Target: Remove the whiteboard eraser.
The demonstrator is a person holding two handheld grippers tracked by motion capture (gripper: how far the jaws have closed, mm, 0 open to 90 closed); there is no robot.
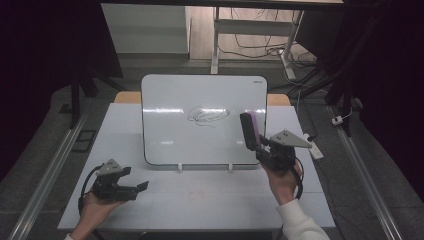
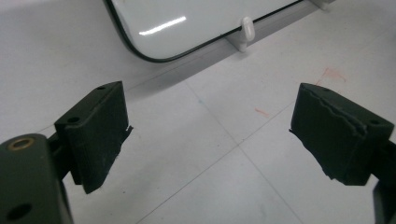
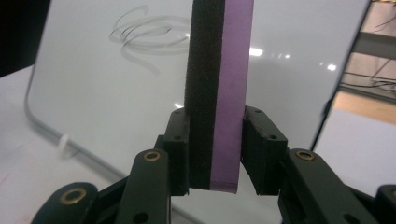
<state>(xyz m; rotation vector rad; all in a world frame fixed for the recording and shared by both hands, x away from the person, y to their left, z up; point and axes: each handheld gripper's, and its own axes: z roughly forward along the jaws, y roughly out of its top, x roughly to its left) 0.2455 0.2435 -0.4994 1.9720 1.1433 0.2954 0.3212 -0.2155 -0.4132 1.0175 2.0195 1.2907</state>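
Observation:
A whiteboard (image 1: 170,125) stands tilted on small white feet at the back of the table, with a black scribble (image 1: 207,115) near its middle. My right gripper (image 1: 260,146) is shut on an eraser (image 1: 249,129), a black felt block with a purple back, held upright in front of the board's right part. In the right gripper view the eraser (image 3: 218,93) rises between the two pads, with the scribble (image 3: 144,35) up and to its left. My left gripper (image 1: 141,186) rests low at the table's front left, open, with nothing between its fingers (image 2: 95,133).
The white table (image 1: 200,200) has faint red marks (image 2: 329,74) on its surface in front of the board. A white foot (image 2: 246,30) props the board's lower edge. Desk legs and cables (image 1: 260,47) lie on the floor behind.

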